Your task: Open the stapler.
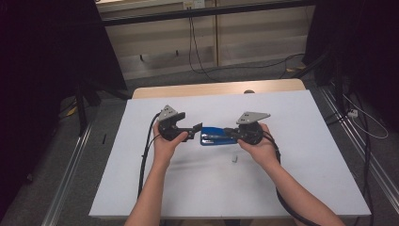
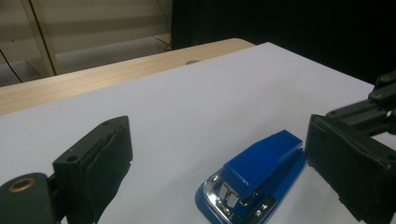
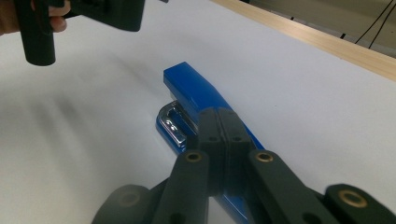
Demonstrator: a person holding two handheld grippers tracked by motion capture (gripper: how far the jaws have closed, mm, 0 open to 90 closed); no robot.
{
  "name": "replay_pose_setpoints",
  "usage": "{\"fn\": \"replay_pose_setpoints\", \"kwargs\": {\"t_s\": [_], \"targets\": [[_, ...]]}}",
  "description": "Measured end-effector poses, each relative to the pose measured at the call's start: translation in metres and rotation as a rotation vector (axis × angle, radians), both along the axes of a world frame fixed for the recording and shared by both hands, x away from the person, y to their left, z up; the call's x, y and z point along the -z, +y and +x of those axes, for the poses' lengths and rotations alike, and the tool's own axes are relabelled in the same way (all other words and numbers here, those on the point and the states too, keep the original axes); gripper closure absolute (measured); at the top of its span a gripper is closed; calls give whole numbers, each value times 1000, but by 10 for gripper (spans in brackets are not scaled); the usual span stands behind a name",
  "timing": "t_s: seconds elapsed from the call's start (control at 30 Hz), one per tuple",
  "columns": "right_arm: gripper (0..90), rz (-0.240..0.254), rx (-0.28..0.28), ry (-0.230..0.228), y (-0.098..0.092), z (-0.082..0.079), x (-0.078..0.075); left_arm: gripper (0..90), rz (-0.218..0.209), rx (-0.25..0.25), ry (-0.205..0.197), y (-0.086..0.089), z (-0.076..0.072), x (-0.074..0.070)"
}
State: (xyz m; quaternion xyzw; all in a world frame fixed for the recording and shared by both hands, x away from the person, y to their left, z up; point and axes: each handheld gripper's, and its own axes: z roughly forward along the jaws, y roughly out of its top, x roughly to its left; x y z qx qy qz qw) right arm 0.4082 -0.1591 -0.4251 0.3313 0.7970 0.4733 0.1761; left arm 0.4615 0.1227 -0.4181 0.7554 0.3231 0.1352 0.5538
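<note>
Shut right tool over blue stapler; markings seemingly unreadable.

We are looking at a lab recording bay: black curtains are hanging on both sides, cables are trailing across grey carpet, and aluminium rails are flanking the white-topped table.

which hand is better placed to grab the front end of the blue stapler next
Left. Its tongs stand open with the stapler front end between the two pads, untouched. The right tongs are shut together above the stapler's rear, so that hand would need to reopen.
</note>
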Motion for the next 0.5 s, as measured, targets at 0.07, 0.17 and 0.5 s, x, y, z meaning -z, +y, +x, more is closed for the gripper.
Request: {"fn": "replay_pose_setpoints", "kwargs": {"t_s": [0.07,0.17,0.5], "targets": [[900,-21,-22,-4,4,2,2,84,12,7,4,-1,1,2],[900,-58,-56,9,15,5,9,85,51,16,9,0,2,5],[900,-175,-111,10,44,14,23,117,89,42,1,3,6,13]]}}
